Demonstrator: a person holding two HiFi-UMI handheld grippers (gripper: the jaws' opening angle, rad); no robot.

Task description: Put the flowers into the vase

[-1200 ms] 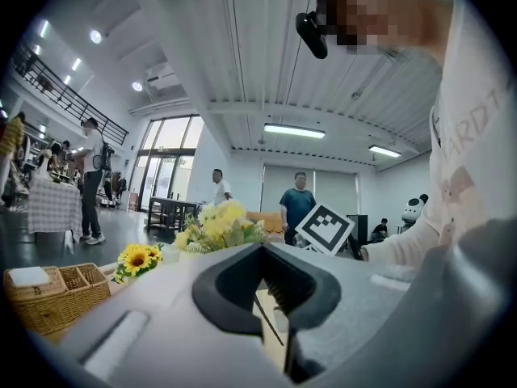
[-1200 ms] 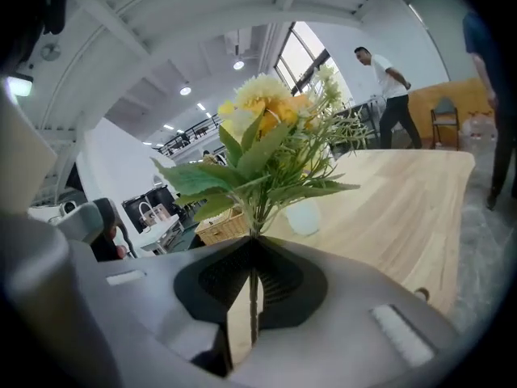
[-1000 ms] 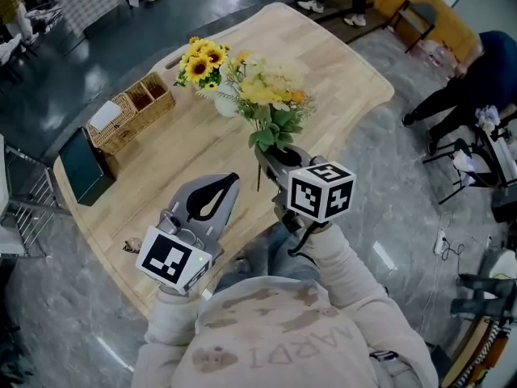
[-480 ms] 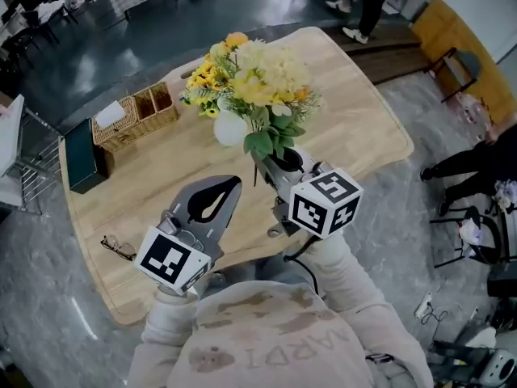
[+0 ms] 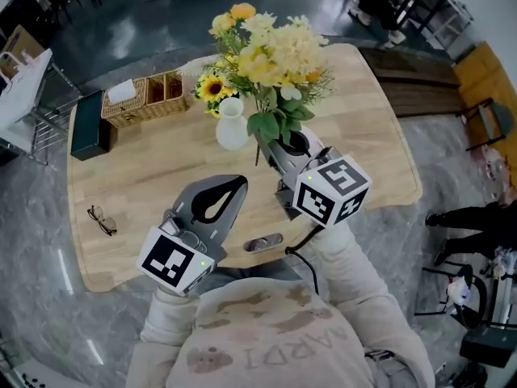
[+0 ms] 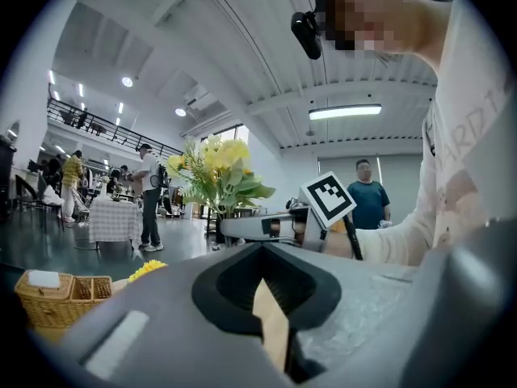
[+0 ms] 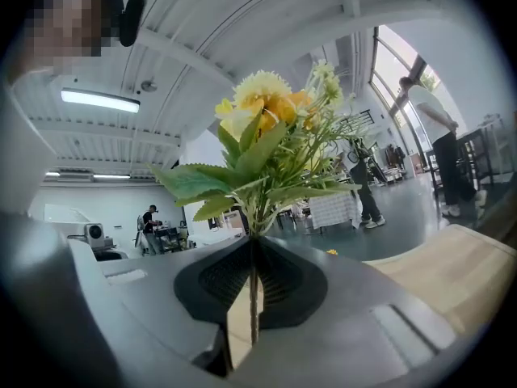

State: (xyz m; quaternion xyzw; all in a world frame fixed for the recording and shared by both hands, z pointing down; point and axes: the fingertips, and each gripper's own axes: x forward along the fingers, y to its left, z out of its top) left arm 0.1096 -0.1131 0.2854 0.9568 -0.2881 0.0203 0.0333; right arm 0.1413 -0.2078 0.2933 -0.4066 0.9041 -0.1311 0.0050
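The flowers (image 5: 271, 55) are clamped by their thin green stems in the right gripper (image 5: 279, 148), above the wooden table (image 5: 161, 192), near the smooth white narrow-necked vase (image 5: 232, 128). The left gripper (image 5: 233, 186) is closed and empty. The leafy, top-heavy bunch may swing; the narrow neck may be missed and the vase tipped

Wooden table (image 5: 161, 176) on glossy grey floor (image 5: 32, 225).
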